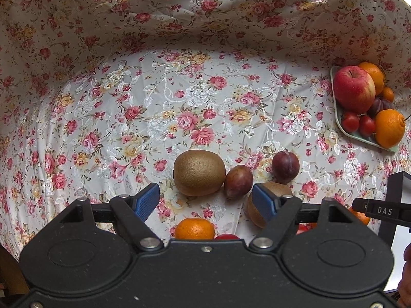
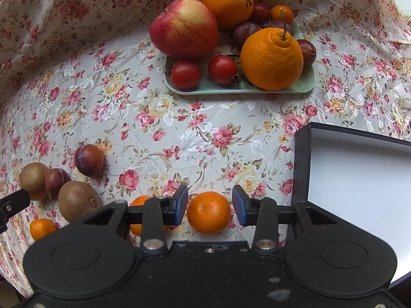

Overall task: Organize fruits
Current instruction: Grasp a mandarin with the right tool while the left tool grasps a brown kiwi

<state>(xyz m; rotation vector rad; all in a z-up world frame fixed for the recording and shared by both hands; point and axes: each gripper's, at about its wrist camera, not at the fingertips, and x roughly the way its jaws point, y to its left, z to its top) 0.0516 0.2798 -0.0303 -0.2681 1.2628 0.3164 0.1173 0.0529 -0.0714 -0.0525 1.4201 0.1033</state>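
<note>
Between the right gripper's (image 2: 209, 209) blue pads sits a small mandarin (image 2: 208, 212), jaws apart and not pressing it; it rests on the floral cloth (image 2: 179, 133) just beside the open black box (image 2: 359, 174). Leftward, the left gripper (image 1: 205, 200) hangs wide open and empty over a kiwi (image 1: 199, 172) and plum (image 1: 238, 181). Farther off, a green tray (image 2: 205, 87) holds an apple (image 2: 183, 27), oranges and tomatoes. Judged step: picking the mandarin. Next, the jaws need to close squarely on its widest part, gently, then lift it.

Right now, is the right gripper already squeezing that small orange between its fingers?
No, the right gripper stands open around the small orange, with a visible gap between each blue pad and the fruit.
</note>
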